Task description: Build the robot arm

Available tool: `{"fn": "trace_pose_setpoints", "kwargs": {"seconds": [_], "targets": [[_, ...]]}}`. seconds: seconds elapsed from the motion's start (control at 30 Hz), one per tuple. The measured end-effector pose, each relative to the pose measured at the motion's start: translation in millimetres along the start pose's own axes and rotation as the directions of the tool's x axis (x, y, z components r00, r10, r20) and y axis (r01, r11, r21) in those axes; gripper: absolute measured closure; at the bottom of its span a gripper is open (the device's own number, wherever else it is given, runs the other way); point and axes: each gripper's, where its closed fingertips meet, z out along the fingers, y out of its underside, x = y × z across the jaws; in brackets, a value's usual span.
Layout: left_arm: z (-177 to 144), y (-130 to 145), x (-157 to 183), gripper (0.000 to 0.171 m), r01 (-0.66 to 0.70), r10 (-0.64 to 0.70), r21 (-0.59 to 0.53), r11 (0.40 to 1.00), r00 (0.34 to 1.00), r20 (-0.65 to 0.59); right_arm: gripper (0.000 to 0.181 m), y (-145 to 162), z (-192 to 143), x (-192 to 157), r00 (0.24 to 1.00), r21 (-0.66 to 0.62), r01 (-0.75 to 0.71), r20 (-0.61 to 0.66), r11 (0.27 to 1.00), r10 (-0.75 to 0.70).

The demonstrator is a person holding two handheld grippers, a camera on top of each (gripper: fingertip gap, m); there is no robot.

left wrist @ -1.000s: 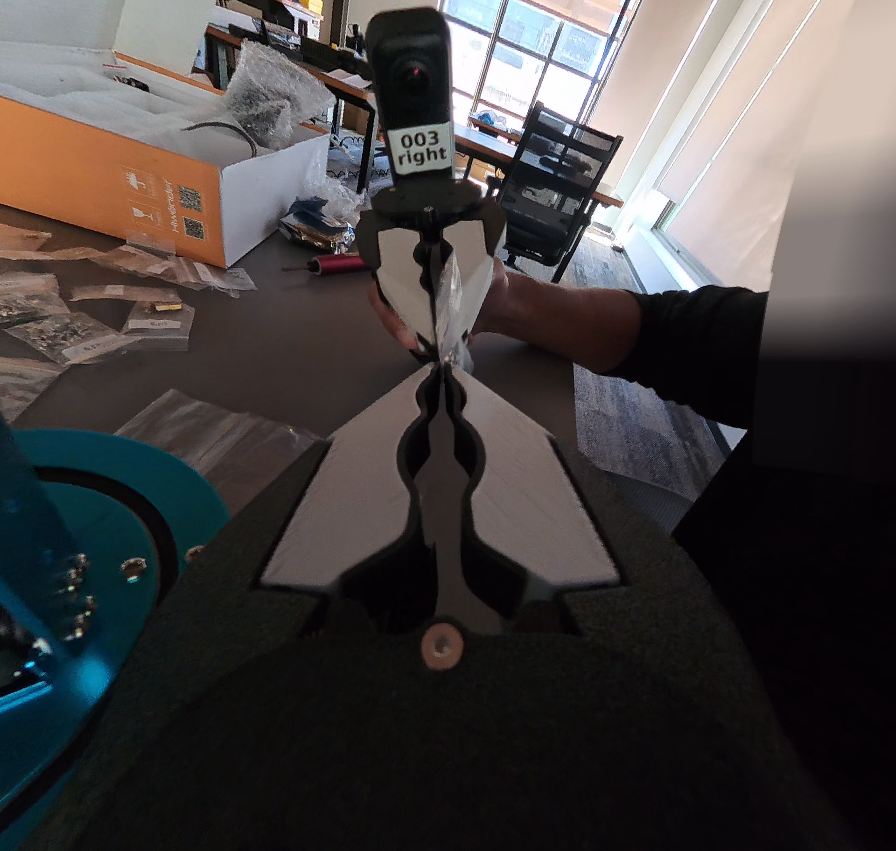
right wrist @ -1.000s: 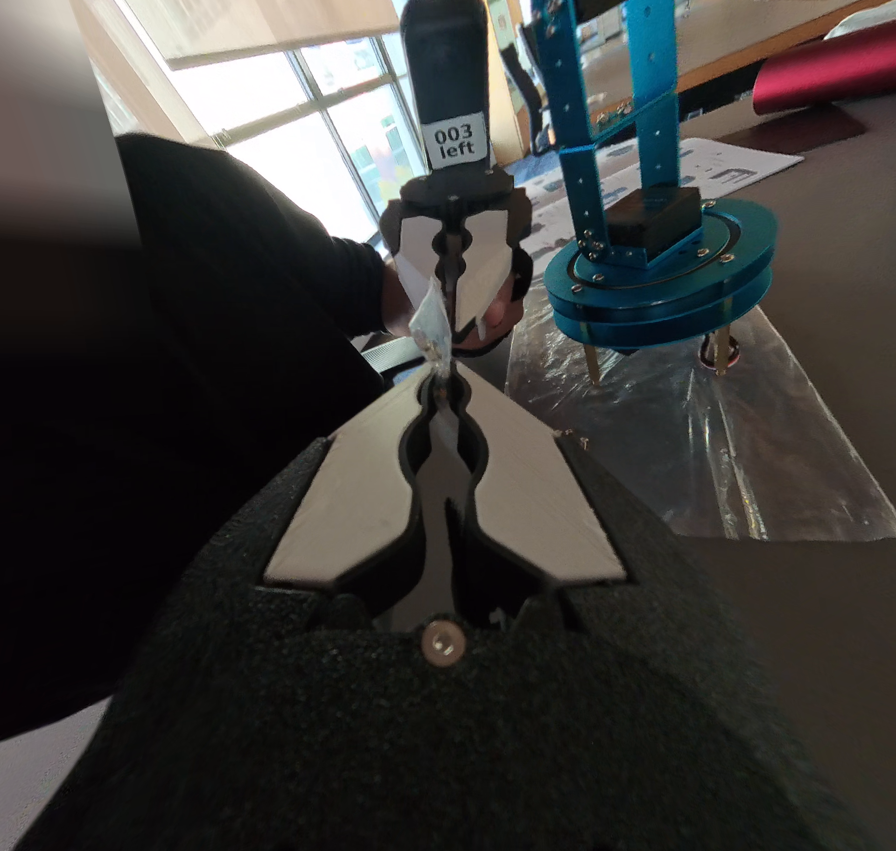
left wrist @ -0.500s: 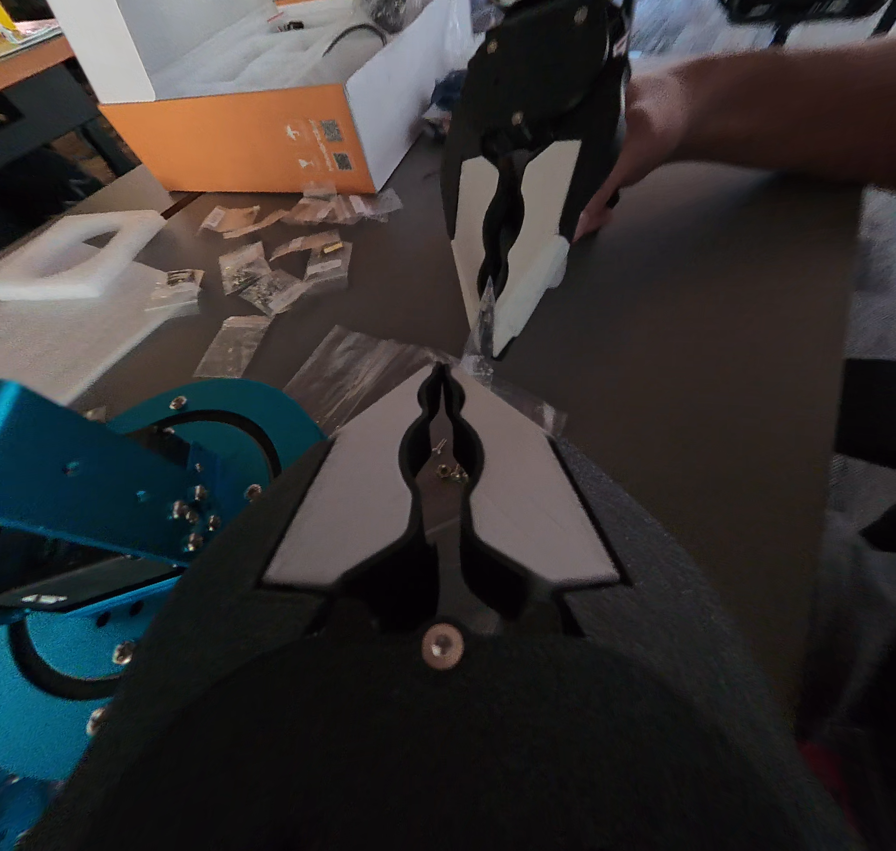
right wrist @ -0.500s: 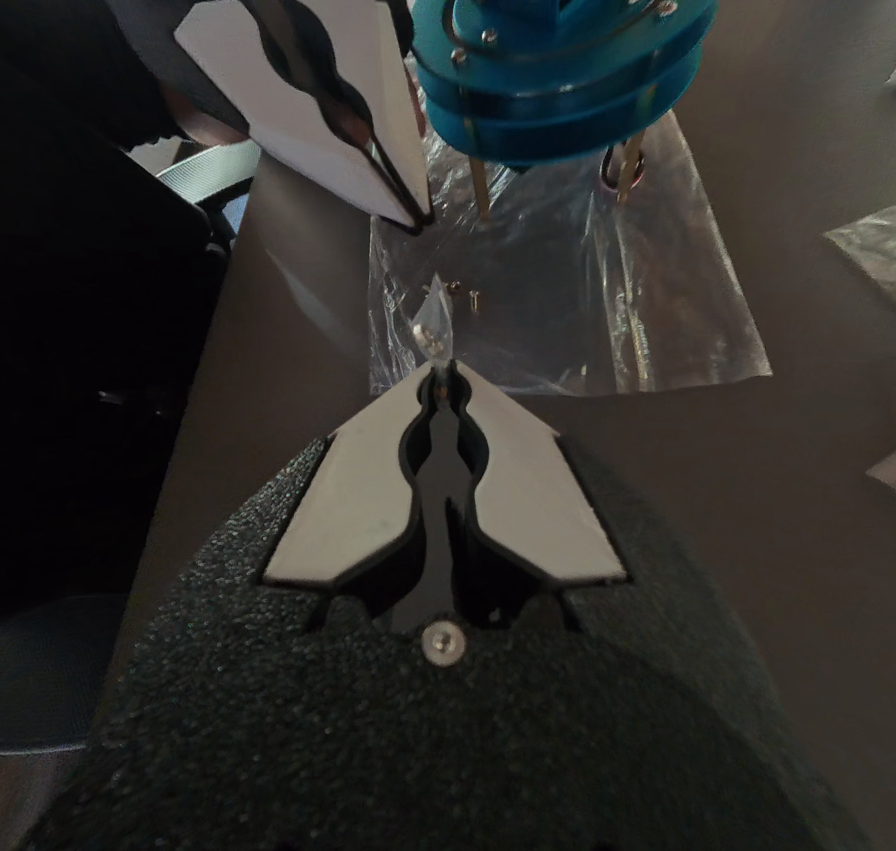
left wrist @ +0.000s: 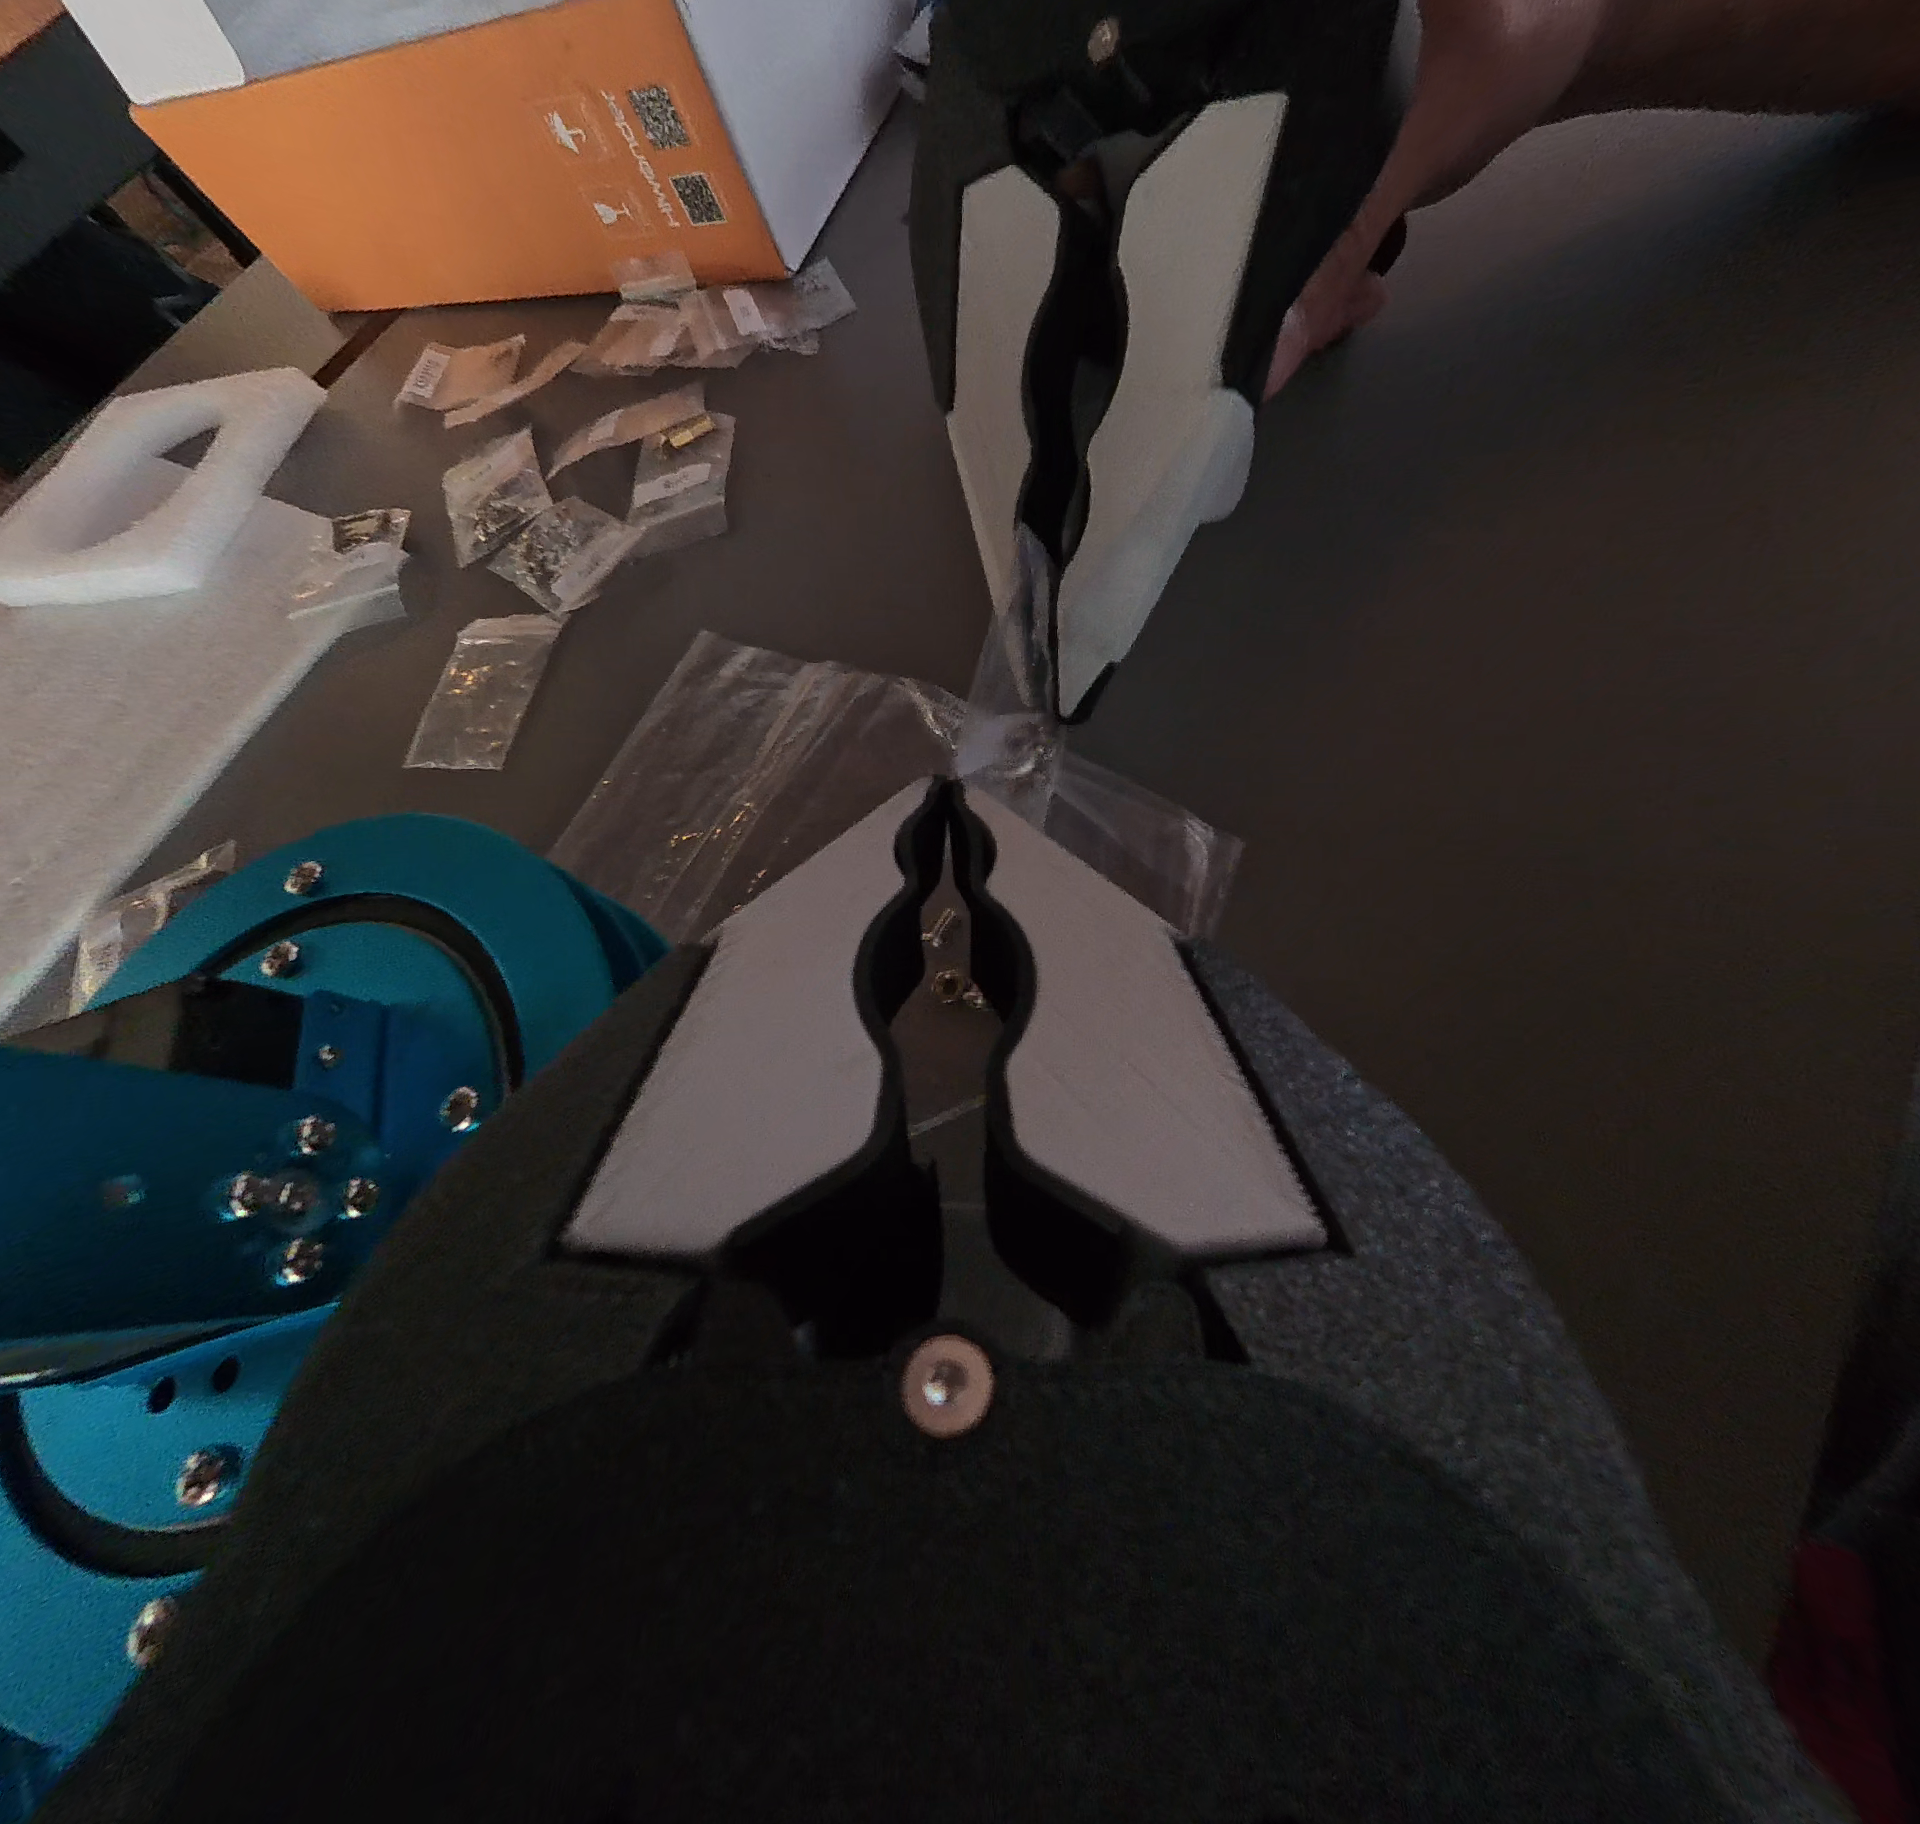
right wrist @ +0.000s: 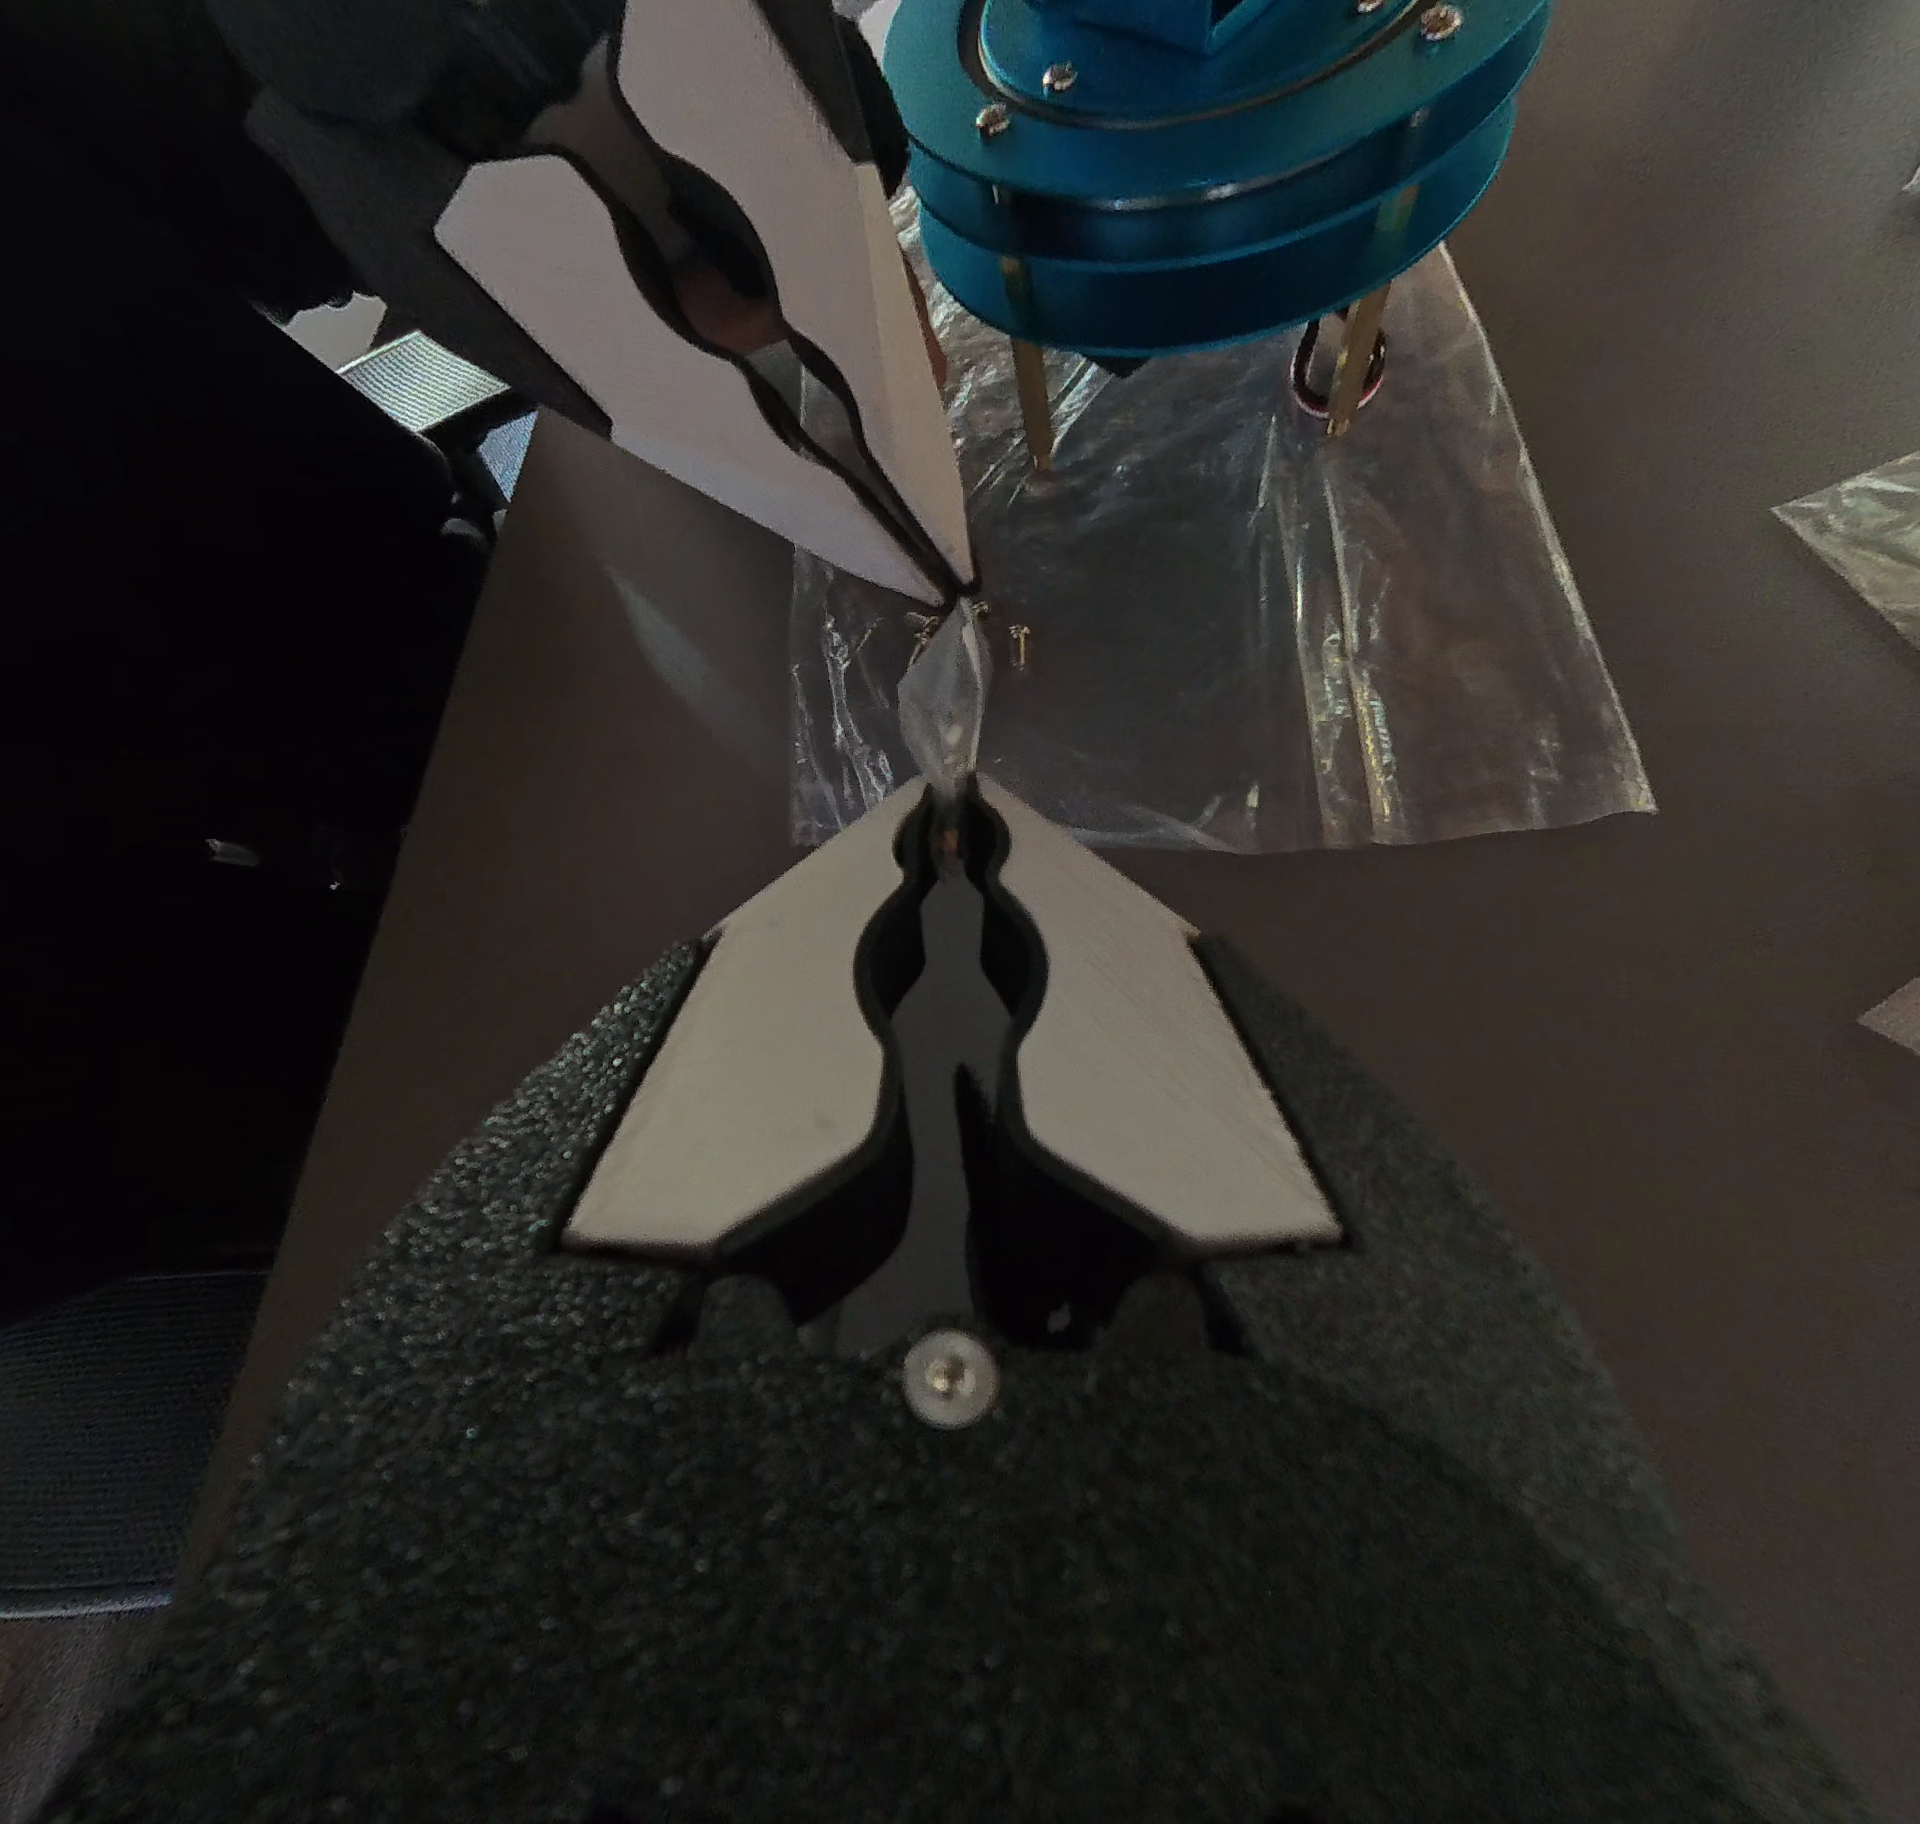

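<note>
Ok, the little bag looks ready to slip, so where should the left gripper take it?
Probably the bag's free end, away from the right gripper pinching it. It hangs as a thin, twisted strip towards the shut left gripper, so open, come at it head-on and close across the flat film, just beside the small parts bunched there.

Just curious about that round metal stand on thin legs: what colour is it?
The stand is bright blue, on thin gold legs; the right wrist view shows it best.
</note>
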Motion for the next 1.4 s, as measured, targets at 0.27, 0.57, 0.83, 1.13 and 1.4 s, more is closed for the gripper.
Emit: {"fn": "trace_pose_setpoints", "kwargs": {"seconds": [0.27,0.57,0.83,1.13,1.4], "targets": [[1,3,3,0.171,-0.010,0.010,-0.009,1.000,1.000,0.001,0.179,7,3,4,1.000,-0.033,-0.005,-0.010,0.999,0.004],[-36,-21,-13,0.171,0.083,-0.088,0.143,0.986,0.996,0.030,0.179,-16,-14,-3,0.994,0.126,-0.069,0.094,0.990,0.057],[-52,-43,7,0.149,0.351,-0.286,0.309,0.884,0.928,-0.237,0.180,-66,-40,-32,0.939,0.406,-0.193,0.340,0.893,0.048],[-87,-50,4,0.171,0.479,-0.368,0.357,0.802,0.866,-0.338,0.179,-93,-16,-54,0.907,0.460,-0.252,0.418,0.852,0.042],[-113,1,2,0.171,0.308,-0.283,0.092,0.947,0.934,-0.218,0.155,-35,24,-24,0.999,0.103,0.029,0.019,0.994,-0.031]]}}
